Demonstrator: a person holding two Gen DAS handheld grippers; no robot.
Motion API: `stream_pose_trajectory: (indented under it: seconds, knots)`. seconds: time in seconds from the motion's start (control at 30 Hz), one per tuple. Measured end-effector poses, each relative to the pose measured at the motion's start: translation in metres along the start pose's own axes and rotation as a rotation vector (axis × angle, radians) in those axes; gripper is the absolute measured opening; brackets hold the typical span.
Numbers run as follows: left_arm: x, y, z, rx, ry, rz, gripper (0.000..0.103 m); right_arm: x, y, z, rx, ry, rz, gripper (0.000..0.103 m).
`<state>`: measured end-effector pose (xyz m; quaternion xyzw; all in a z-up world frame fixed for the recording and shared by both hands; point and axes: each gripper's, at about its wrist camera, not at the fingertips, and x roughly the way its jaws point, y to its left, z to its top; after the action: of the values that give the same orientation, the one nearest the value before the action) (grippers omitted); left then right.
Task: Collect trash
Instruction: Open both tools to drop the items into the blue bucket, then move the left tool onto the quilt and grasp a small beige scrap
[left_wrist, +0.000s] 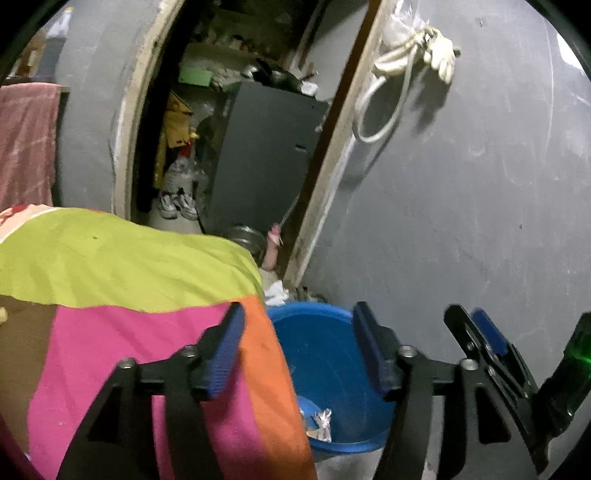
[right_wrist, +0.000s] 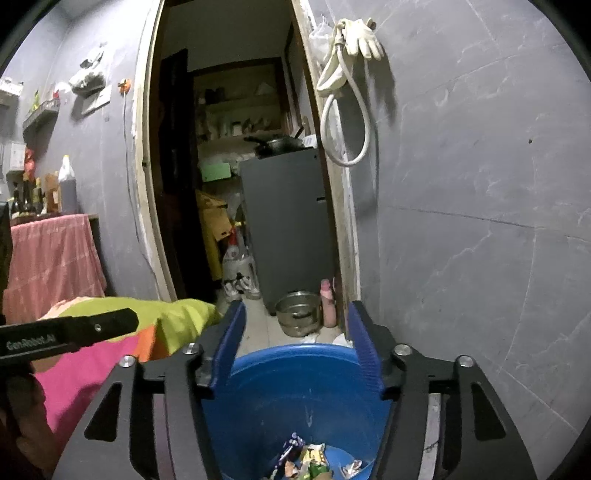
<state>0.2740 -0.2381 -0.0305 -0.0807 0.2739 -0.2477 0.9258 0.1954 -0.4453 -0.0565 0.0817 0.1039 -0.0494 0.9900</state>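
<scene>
Both hand-held grippers, left (left_wrist: 297, 354) and right (right_wrist: 295, 350), hang spread and empty over the bin (right_wrist: 295, 398); next move, judged: fetch more trash (right_wrist: 310, 459).

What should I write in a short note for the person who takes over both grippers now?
Left gripper: open, empty, above the round blue plastic bucket.
Right gripper: open, empty, over the same bucket.
Done: crumpled wrappers lie at the bucket bottom.
Left: white crumpled paper on the floor behind the bucket, by the door frame; it may be trash. The colourful patchwork cloth beside the bucket shows none.
</scene>
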Motion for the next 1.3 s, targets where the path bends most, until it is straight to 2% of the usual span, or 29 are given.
stream_pose_trajectory:
  seconds: [0.07, 0.2, 0.4, 0.63, 0.7, 0.9, 1.03, 1.3]
  knots:
    - [-0.010, 0.003, 0.004, 0.007, -0.023, 0.020, 0.062, -0.006, 0.004, 0.005, 0.001, -0.031, 0.003, 0.081]
    - [-0.032, 0.009, 0.013, 0.023, -0.078, 0.058, 0.077, -0.018, 0.018, 0.016, -0.022, -0.073, 0.007, 0.086]
    - [-0.060, 0.019, 0.020, 0.018, -0.132, 0.098, 0.082, -0.033, 0.033, 0.032, -0.031, -0.124, 0.011, 0.102]
    - [-0.082, 0.037, 0.022, 0.014, -0.152, 0.157, 0.083, -0.050, 0.051, 0.048, -0.046, -0.154, 0.029, 0.103]
    - [-0.091, 0.044, 0.021, 0.008, -0.157, 0.174, 0.094, -0.054, 0.058, 0.052, -0.049, -0.160, 0.043, 0.103]
    - [-0.118, 0.066, 0.021, 0.028, -0.188, 0.235, 0.096, -0.067, 0.083, 0.059, -0.059, -0.174, 0.063, 0.103]
    - [-0.129, 0.095, 0.014, 0.061, -0.153, 0.281, 0.096, -0.071, 0.098, 0.057, -0.064, -0.156, 0.078, 0.103]
    - [-0.117, 0.173, -0.004, 0.021, 0.027, 0.302, 0.095, -0.065, 0.128, 0.037, -0.094, -0.086, 0.112, 0.103]
